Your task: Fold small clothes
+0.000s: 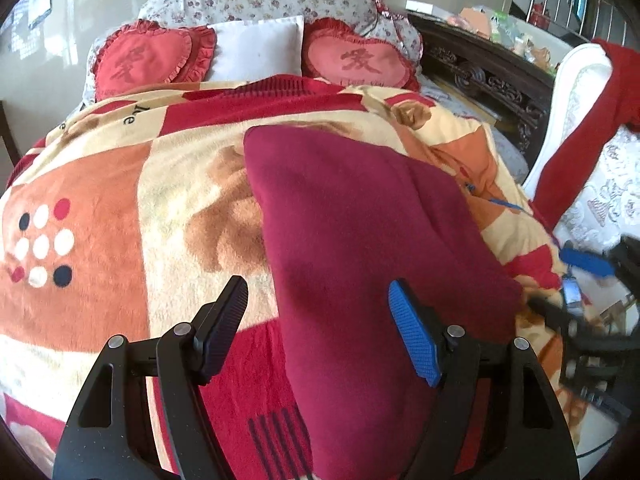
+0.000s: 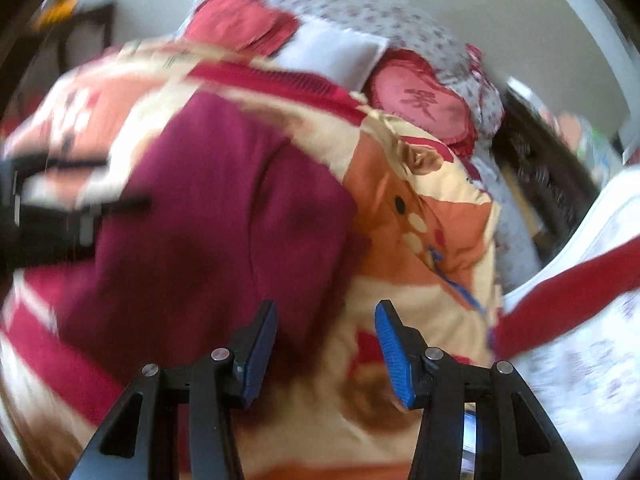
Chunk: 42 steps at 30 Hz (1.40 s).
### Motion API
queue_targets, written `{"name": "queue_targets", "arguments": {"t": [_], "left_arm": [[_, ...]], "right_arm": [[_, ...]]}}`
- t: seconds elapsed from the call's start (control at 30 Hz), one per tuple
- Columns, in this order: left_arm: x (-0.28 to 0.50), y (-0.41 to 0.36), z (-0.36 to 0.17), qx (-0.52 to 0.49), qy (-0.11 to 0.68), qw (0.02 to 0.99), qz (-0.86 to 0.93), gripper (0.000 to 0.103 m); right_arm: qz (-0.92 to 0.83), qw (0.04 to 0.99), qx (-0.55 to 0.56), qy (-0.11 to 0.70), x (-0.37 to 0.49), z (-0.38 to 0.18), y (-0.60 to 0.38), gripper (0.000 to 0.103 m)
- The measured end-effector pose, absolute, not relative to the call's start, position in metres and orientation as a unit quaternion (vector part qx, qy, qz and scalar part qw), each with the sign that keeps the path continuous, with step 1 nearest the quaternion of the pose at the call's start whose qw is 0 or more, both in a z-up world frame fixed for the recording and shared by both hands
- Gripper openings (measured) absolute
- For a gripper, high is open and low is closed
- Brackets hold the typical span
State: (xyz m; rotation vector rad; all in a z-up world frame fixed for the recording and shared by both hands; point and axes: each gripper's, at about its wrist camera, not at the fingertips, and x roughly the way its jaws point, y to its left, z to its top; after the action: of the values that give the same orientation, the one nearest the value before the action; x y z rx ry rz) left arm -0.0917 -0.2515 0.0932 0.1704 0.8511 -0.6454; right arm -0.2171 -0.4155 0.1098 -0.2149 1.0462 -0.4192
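Right now your whole work surface is the bed (image 1: 100, 320), spread with a plush orange, cream and red blanket (image 1: 180, 184), with two heart-shaped cushions (image 1: 148, 58) and a white pillow (image 1: 256, 50) at the far end. On the blanket, a little right of centre, lies the maroon garment (image 1: 360, 240), already lying as a long, thick panel running from the near edge toward the far end, with a lengthwise seam or fold line down it. It looks like soft fleece or knit: light, limp and a bit bulky, likely to cling to the plush blanket rather than slide, and sure to sag wherever you do not support it. You would do best to pinch it at the corners or along a folded edge, catching all layers at once. Your left gripper (image 1: 320, 330) hangs over the garment's near left edge with its jaws spread and nothing between them. Your right gripper (image 2: 326, 346) is likewise spread and empty, off the garment's right edge over bare blanket; that view is blurred.
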Motion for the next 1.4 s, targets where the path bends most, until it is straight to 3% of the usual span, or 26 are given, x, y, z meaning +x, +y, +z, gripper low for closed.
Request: {"name": "queue_targets", "arguments": {"t": [0.2, 0.57, 1.4], "left_arm": [[-0.106, -0.243, 0.096, 0.077, 0.405, 0.855, -0.314, 0.074], [-0.122, -0.229, 0.101, 0.072, 0.401, 0.856, -0.319, 0.074], [-0.121, -0.234, 0.102, 0.077, 0.403, 0.853, -0.322, 0.074]], "right_arm": [[-0.19, 0.798, -0.178, 0.544, -0.26, 0.096, -0.388, 0.049], [-0.166, 0.757, -0.214, 0.594, -0.304, 0.072, -0.347, 0.049], [-0.181, 0.76, -0.221, 0.584, -0.297, 0.07, -0.35, 0.049]]}}
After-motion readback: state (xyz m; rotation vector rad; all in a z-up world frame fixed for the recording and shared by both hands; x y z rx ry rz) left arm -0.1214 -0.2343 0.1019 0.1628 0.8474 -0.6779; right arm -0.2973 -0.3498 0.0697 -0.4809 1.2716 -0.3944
